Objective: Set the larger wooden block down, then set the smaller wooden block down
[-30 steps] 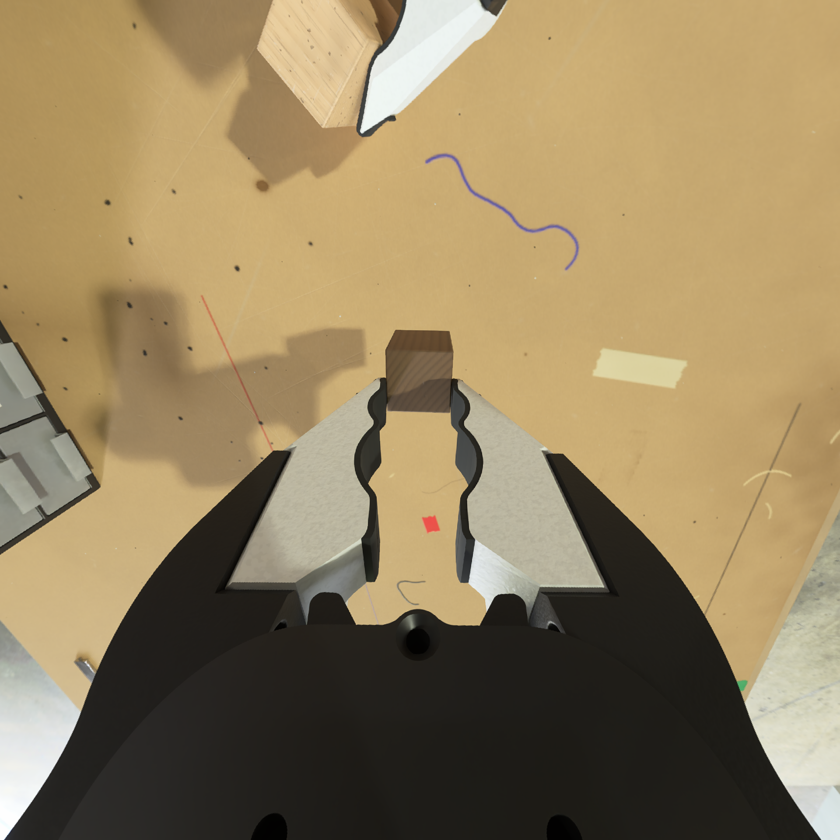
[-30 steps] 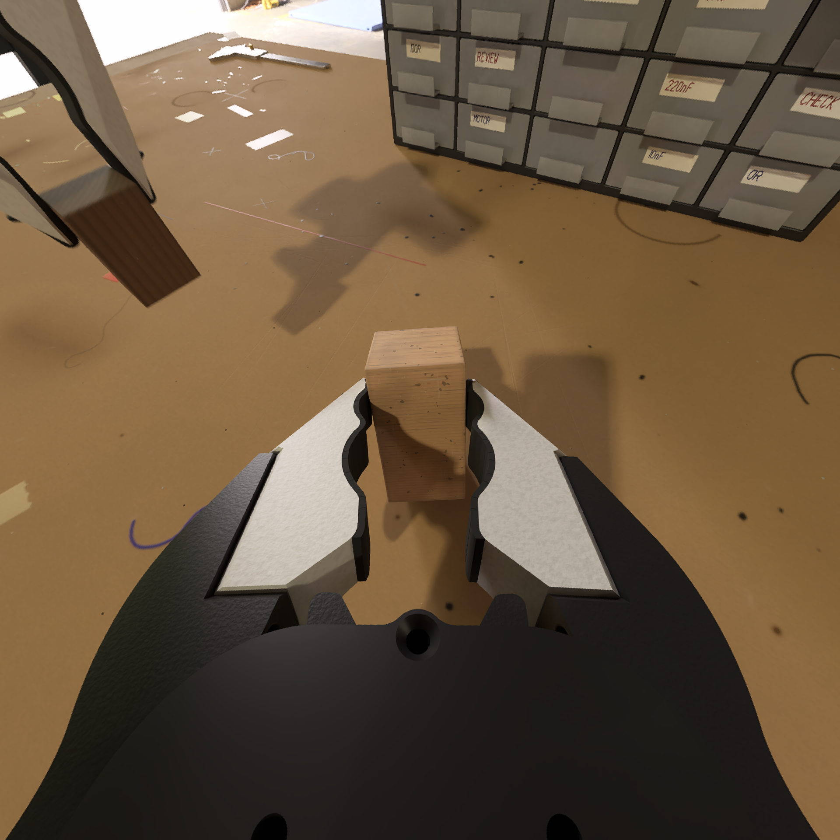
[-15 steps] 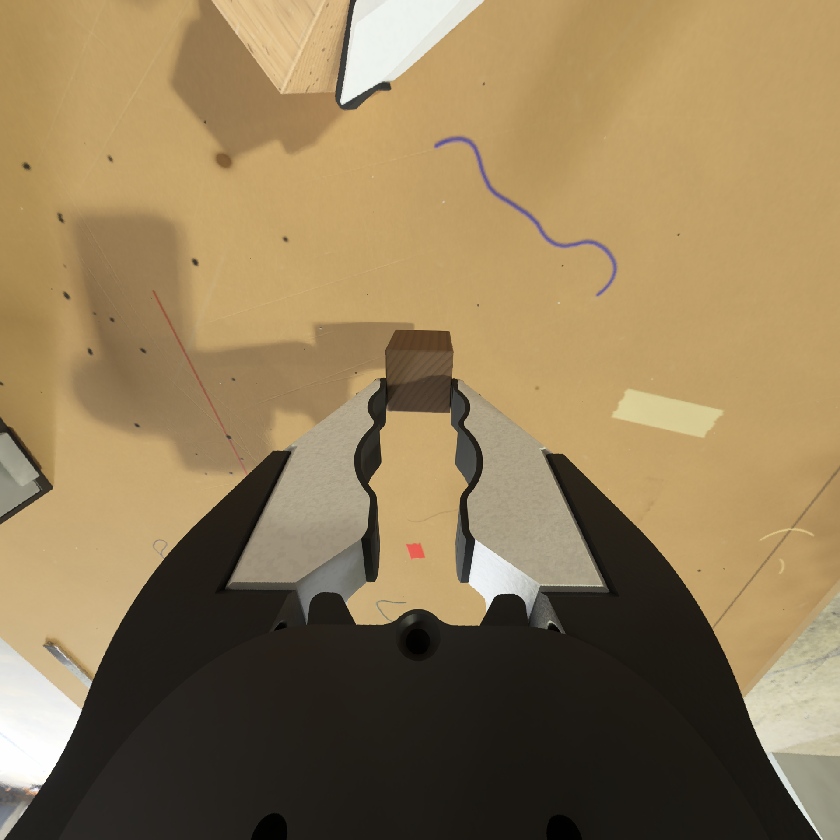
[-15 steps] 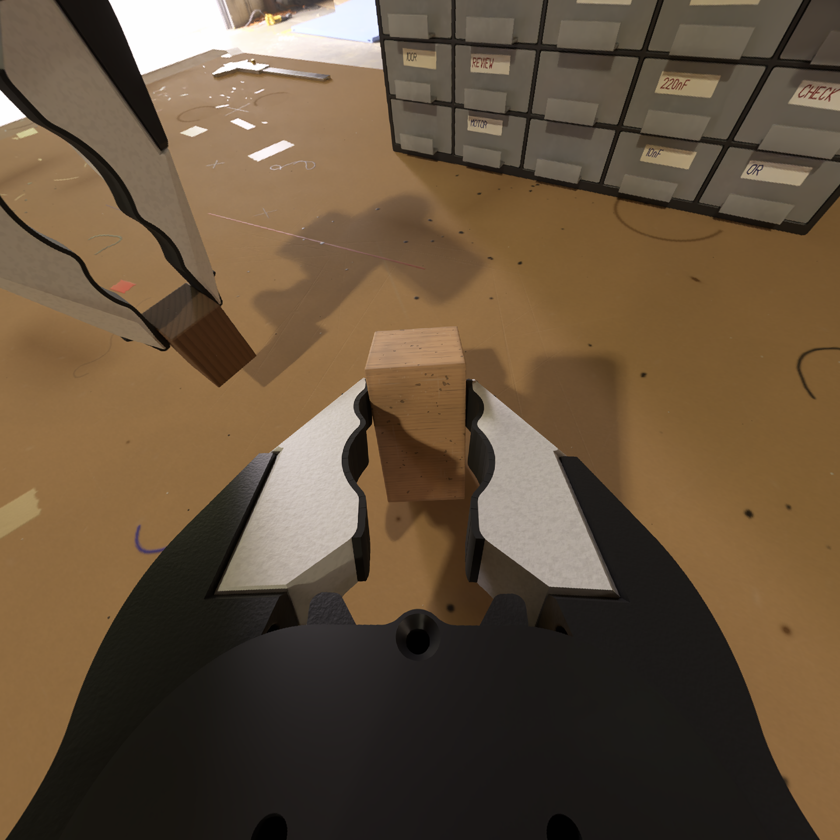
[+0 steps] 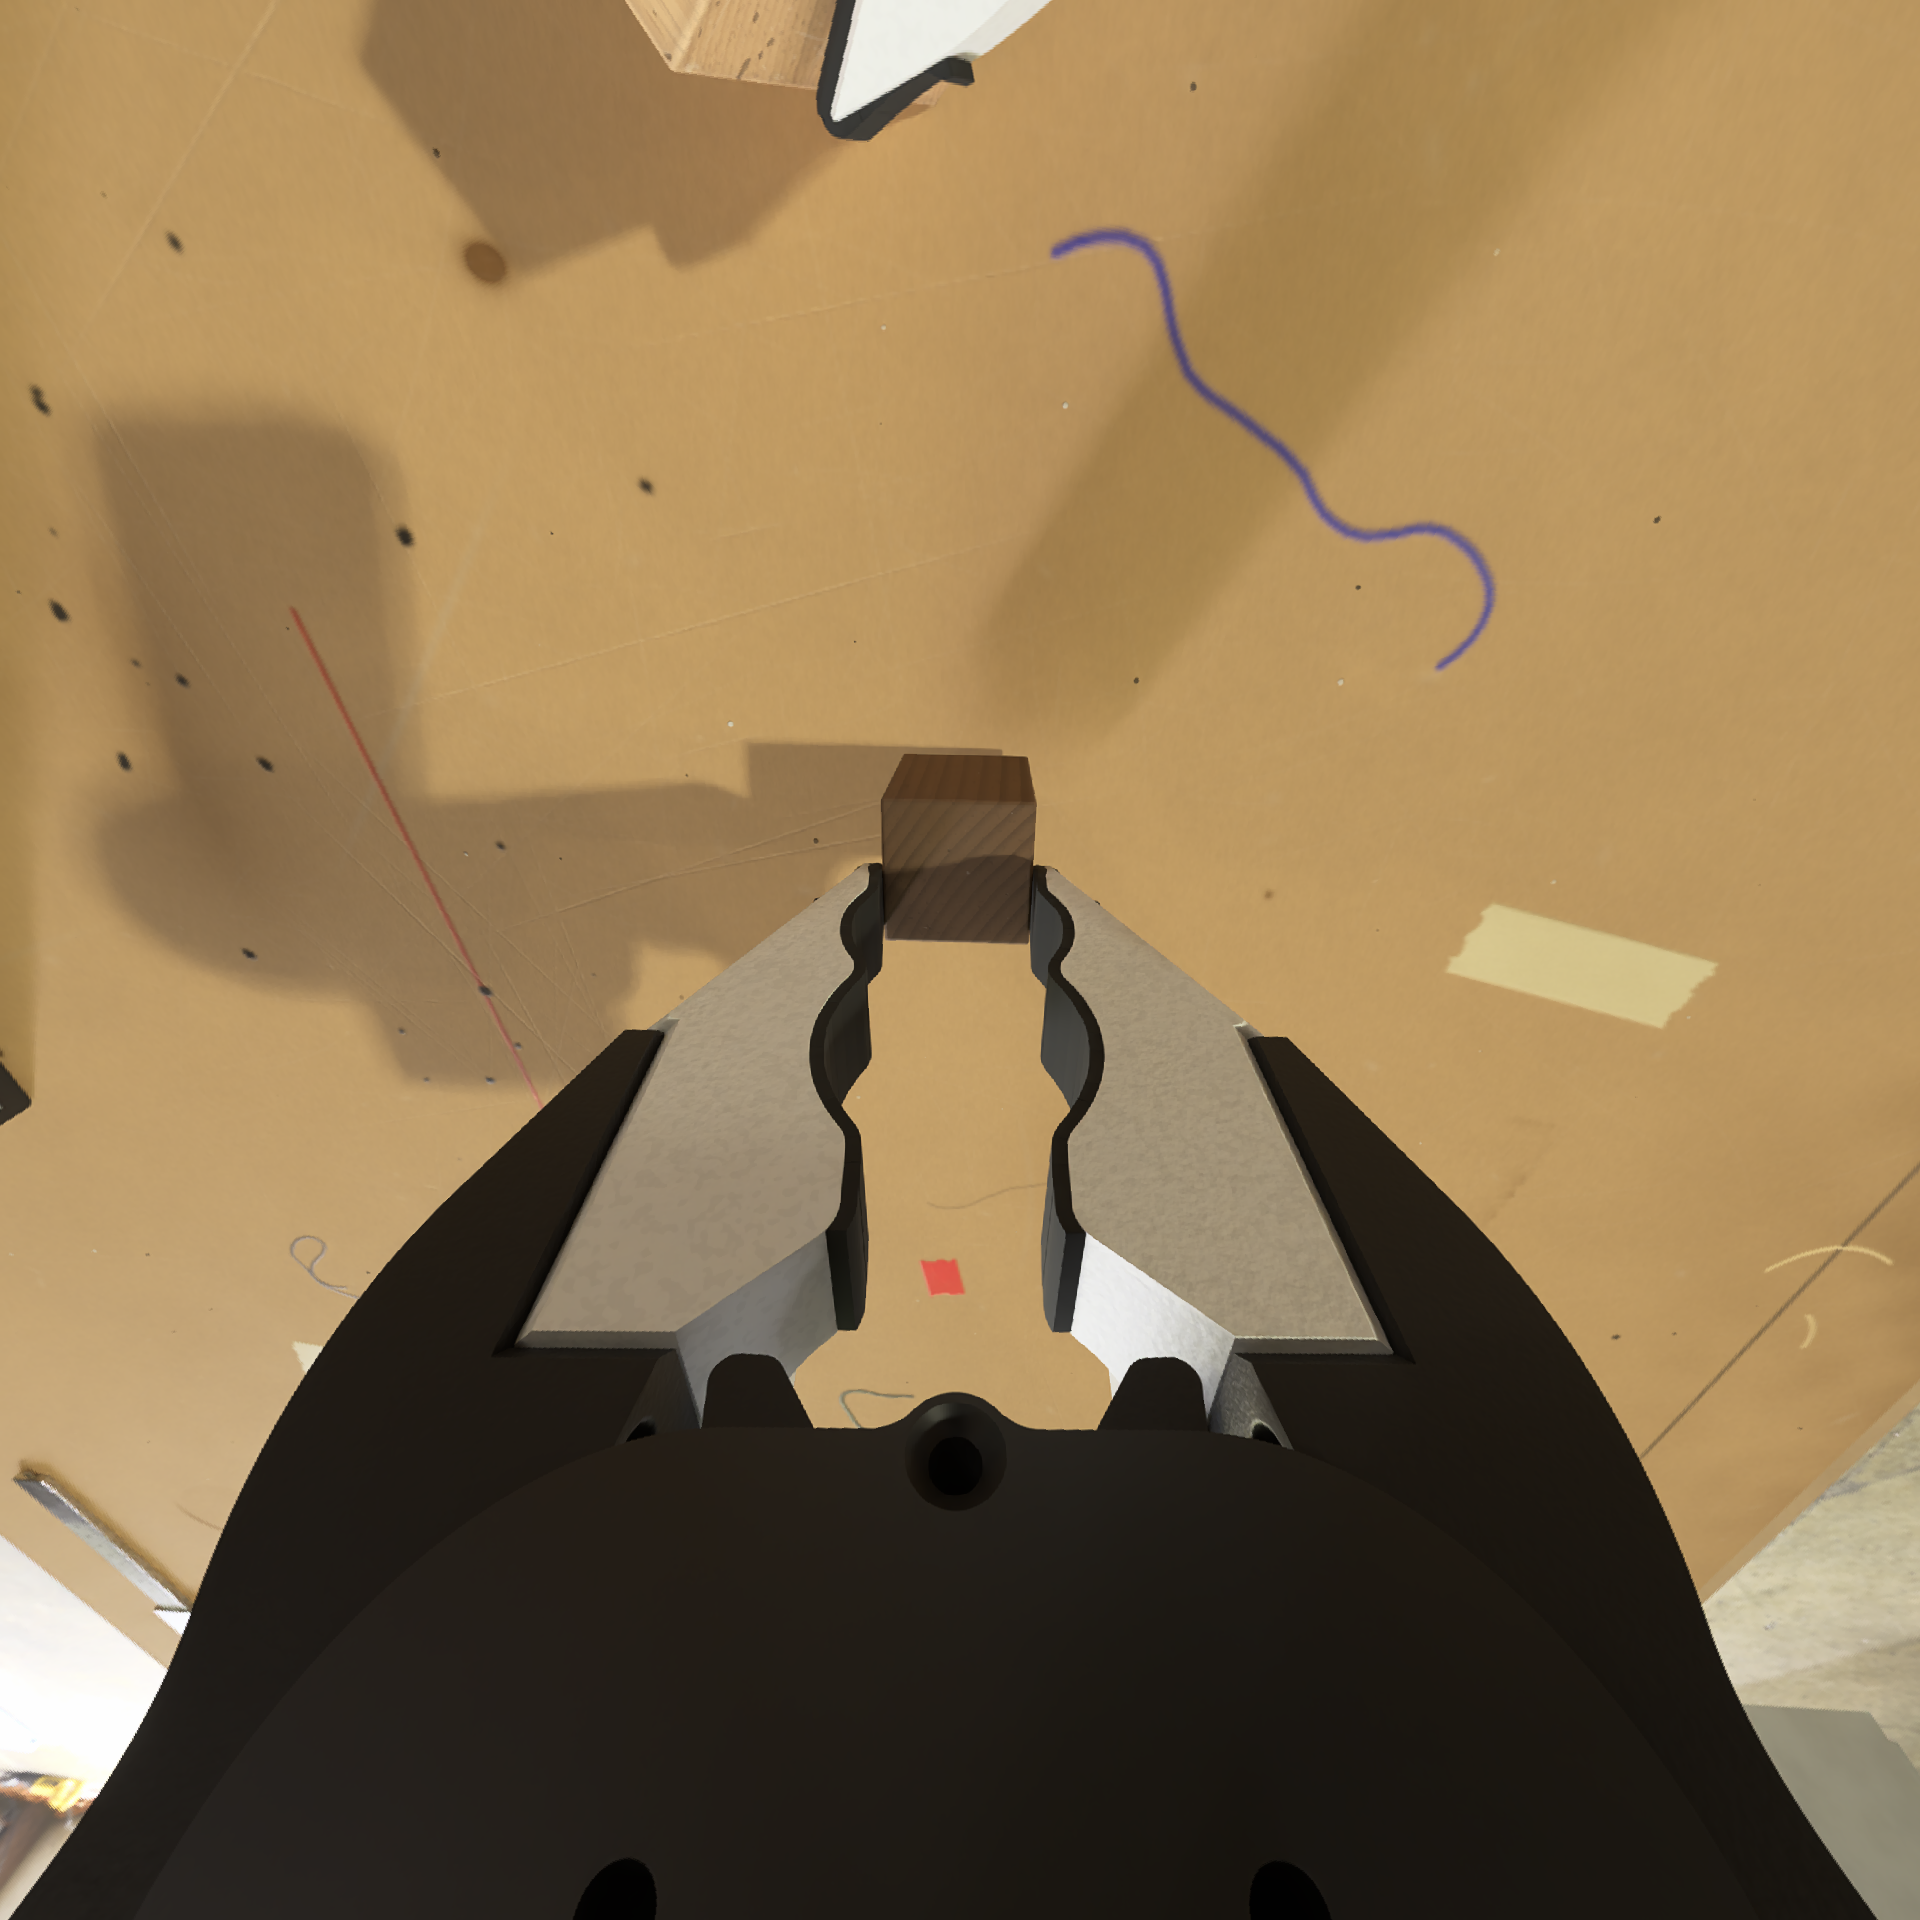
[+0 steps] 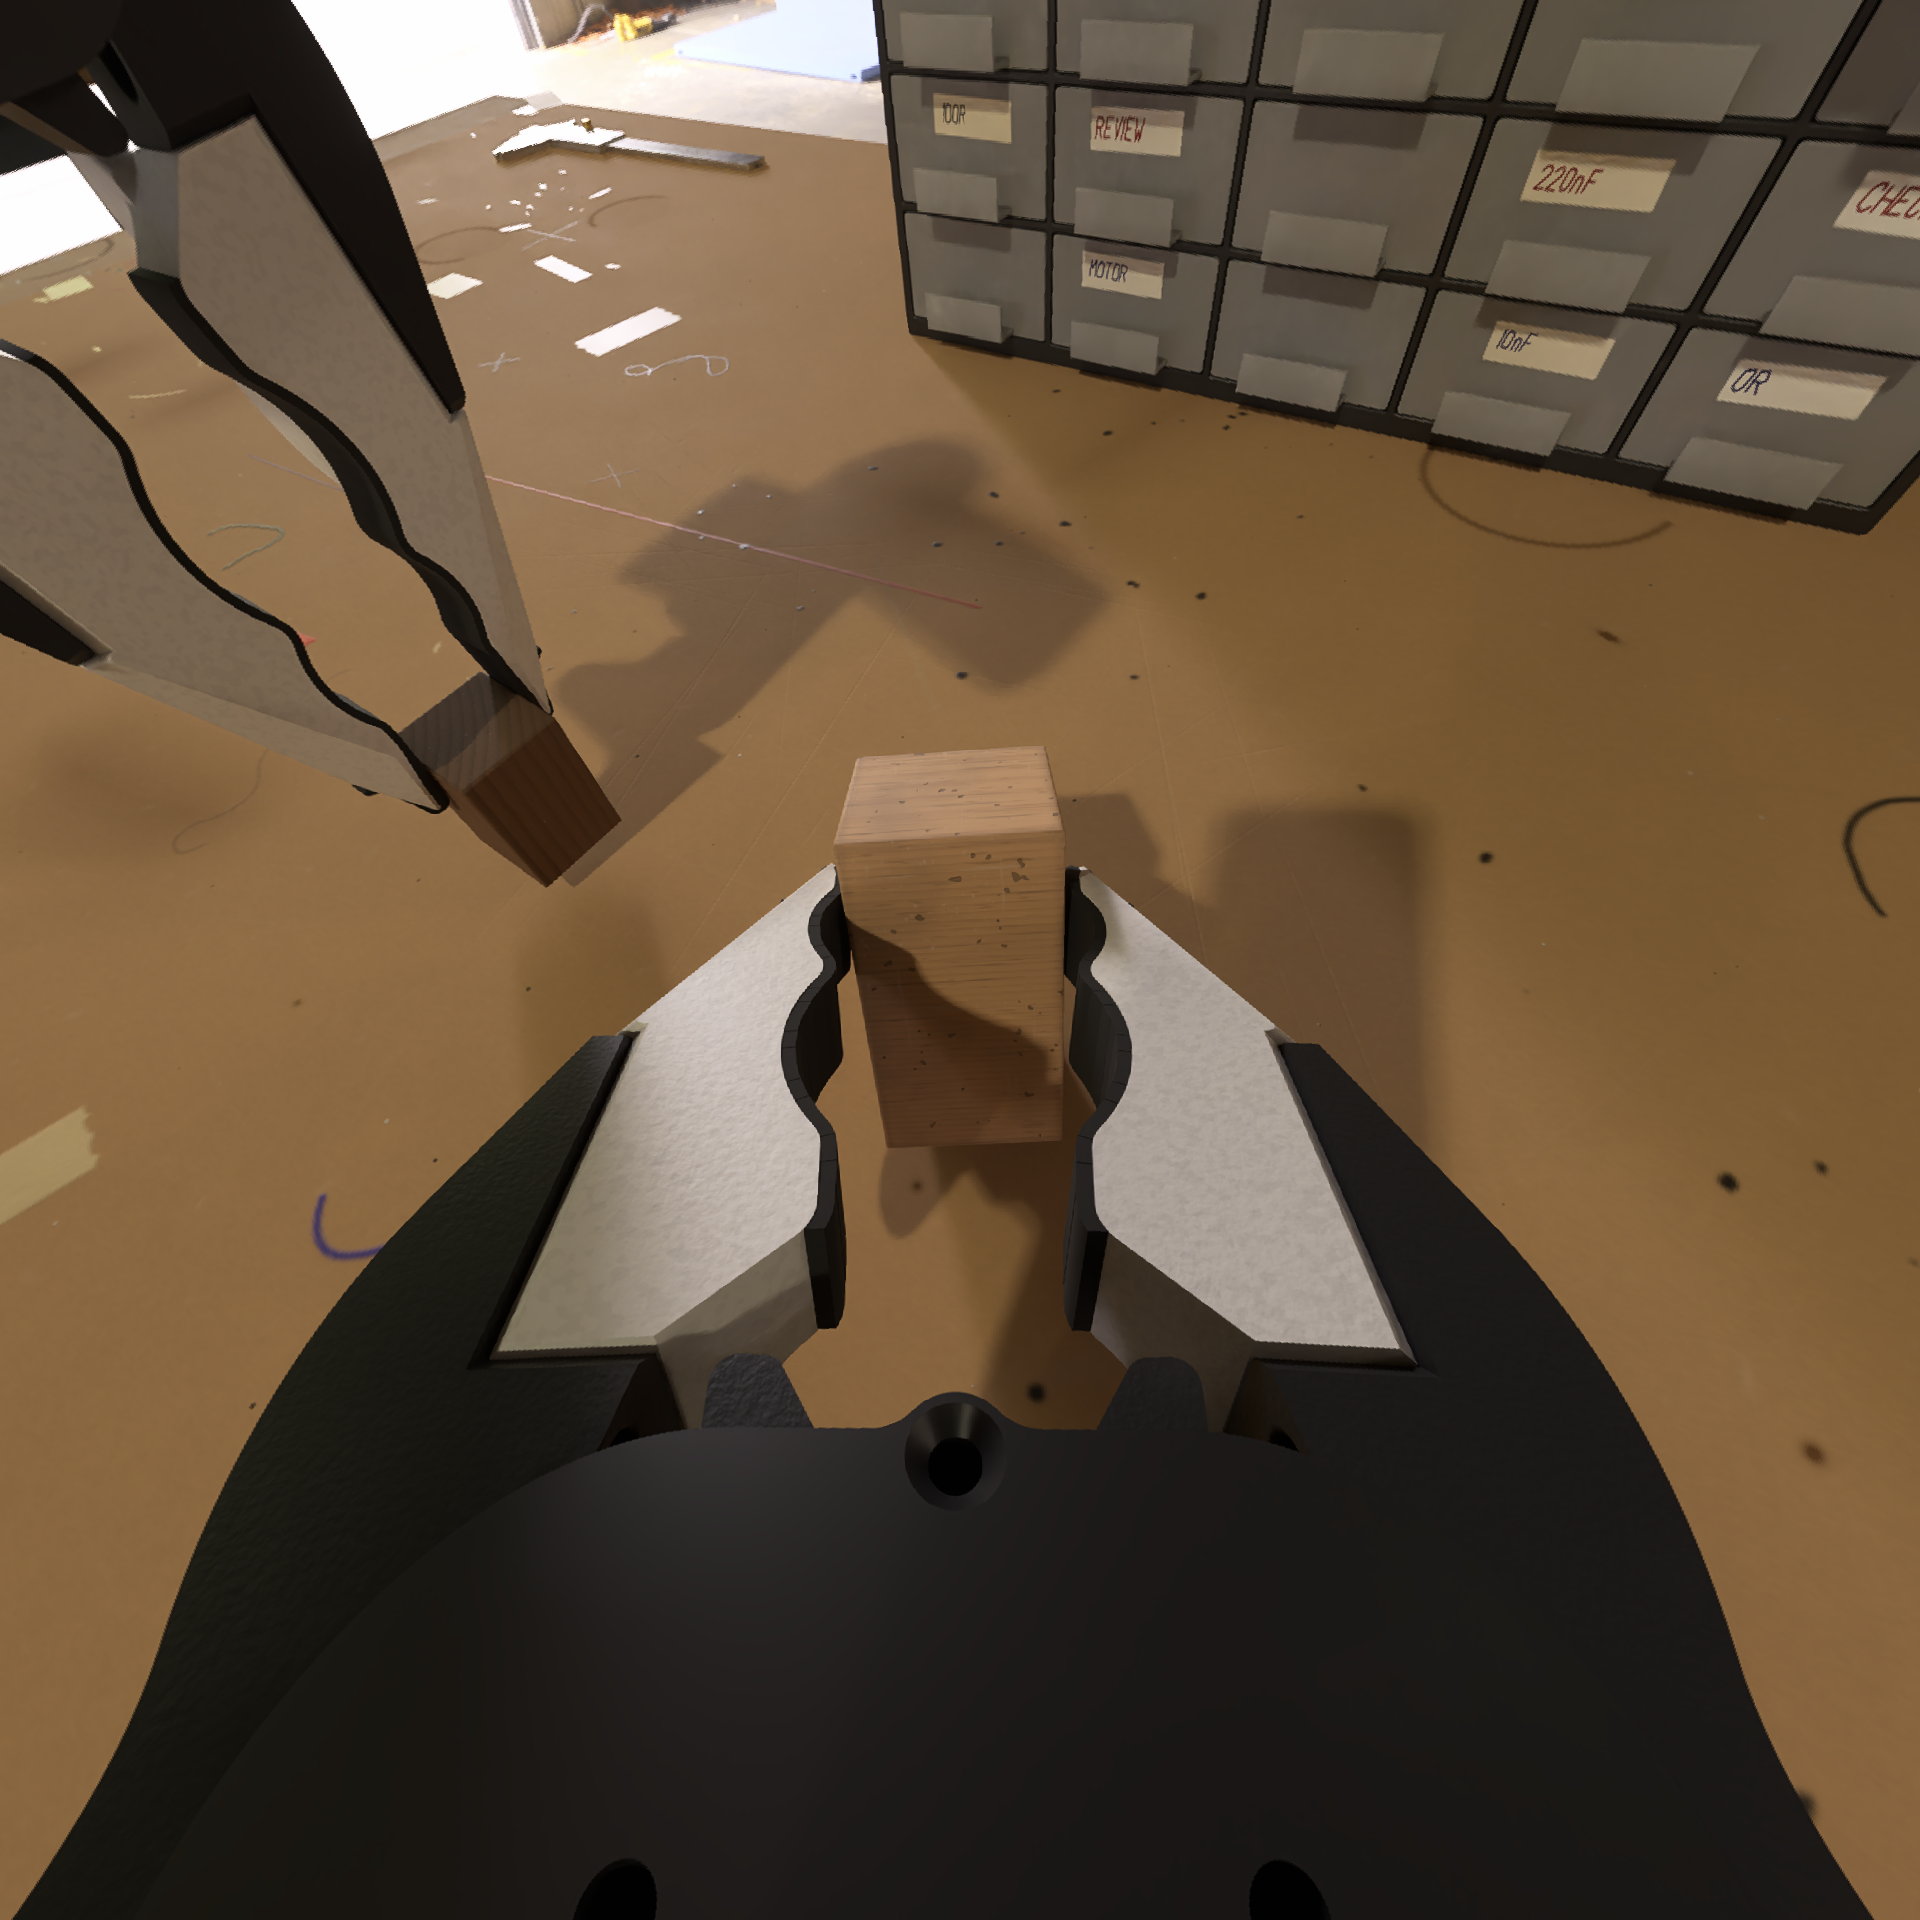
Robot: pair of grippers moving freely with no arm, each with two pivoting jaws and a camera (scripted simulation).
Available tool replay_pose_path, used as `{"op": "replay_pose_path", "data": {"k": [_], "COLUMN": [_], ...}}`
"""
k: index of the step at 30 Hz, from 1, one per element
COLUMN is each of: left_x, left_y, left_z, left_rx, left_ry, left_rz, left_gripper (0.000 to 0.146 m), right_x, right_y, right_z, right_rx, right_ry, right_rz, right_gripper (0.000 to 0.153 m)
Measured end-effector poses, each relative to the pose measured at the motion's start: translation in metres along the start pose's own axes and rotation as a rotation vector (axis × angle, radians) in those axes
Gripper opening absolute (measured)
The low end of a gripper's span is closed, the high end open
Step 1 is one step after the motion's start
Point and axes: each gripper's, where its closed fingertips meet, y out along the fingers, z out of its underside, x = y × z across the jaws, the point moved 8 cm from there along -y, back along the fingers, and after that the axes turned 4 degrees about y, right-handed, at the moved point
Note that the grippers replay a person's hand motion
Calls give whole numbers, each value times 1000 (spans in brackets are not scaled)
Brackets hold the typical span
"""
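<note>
In the right wrist view my right gripper (image 6: 956, 883) is shut on the larger, light wooden block (image 6: 956, 935). It holds the block upright, low over the brown table (image 6: 1351, 1039); I cannot tell whether the block touches it. My left gripper (image 5: 956, 883) is shut on the smaller, dark wooden block (image 5: 956, 831) at its fingertips. In the right wrist view the left gripper (image 6: 468, 738) comes in from the upper left, tilted. The dark block (image 6: 520, 779) has its lower corner close to the table, left of the light block. The light block (image 5: 727, 36) also shows at the top edge of the left wrist view.
A grey drawer cabinet (image 6: 1455, 260) stands at the back right. A metal square (image 6: 623, 145) lies at the far left. Flat marks lie on the table: a tape strip (image 5: 1579, 961), a blue scribble (image 5: 1299, 468), a red patch (image 5: 942, 1276). The table edge (image 5: 1818, 1403) runs at the right.
My left gripper has moved down and toward the right gripper with the dark block, which now hangs near the table. The right gripper and light block have hardly moved.
</note>
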Motion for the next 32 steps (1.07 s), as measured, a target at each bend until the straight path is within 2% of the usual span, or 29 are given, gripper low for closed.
{"op": "replay_pose_path", "data": {"k": [32], "left_x": [5], "left_y": [6], "left_z": [6], "left_rx": [3], "left_ry": [-37], "left_rz": [24], "left_gripper": [28], "right_x": [0], "right_y": [0], "right_z": [0], "right_rx": [4], "right_ry": [-2], "right_rz": [-7], "right_gripper": [40]}}
